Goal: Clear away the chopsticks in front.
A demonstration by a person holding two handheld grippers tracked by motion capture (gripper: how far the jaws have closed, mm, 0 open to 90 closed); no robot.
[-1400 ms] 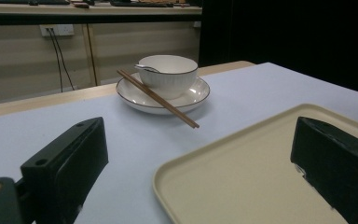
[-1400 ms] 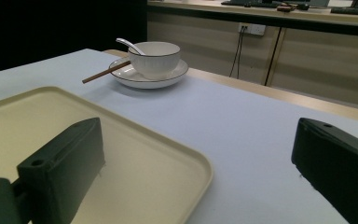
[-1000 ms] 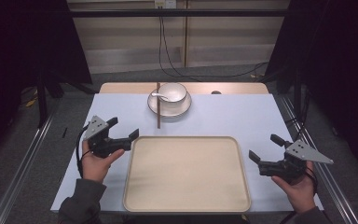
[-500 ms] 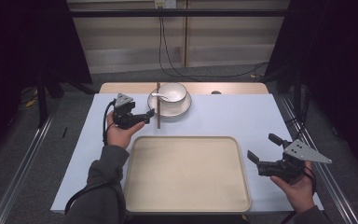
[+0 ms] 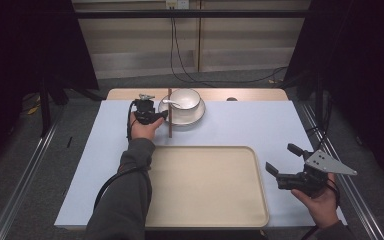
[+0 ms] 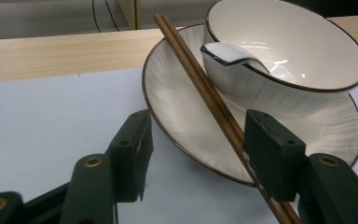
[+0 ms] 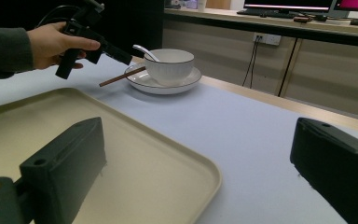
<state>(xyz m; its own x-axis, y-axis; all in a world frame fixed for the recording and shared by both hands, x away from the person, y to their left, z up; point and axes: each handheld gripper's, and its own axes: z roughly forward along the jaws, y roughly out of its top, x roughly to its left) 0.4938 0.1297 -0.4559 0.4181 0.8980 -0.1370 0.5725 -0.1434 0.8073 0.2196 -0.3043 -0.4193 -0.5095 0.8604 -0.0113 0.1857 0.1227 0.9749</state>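
Observation:
A white bowl (image 5: 185,100) with a white spoon (image 5: 170,102) in it stands on a white plate (image 5: 198,116) at the table's far middle. A pair of brown chopsticks (image 5: 170,120) lies across the plate's left rim. My left gripper (image 5: 162,115) is open at that rim. In the left gripper view its jaws straddle the plate (image 6: 177,93) edge, and the chopsticks (image 6: 200,79) pass just inside the right jaw. My right gripper (image 5: 282,159) stands open and holds nothing, to the right of the beige tray (image 5: 205,185).
The beige tray (image 7: 135,154) lies on the light blue table cover near the front edge, with nothing on it. A wooden strip (image 5: 250,94) borders the table's far side. Metal rails run along the floor on both sides.
My left gripper has travelled from beside the tray's left edge forward and right to the plate's rim and the chopsticks. The right gripper has barely moved.

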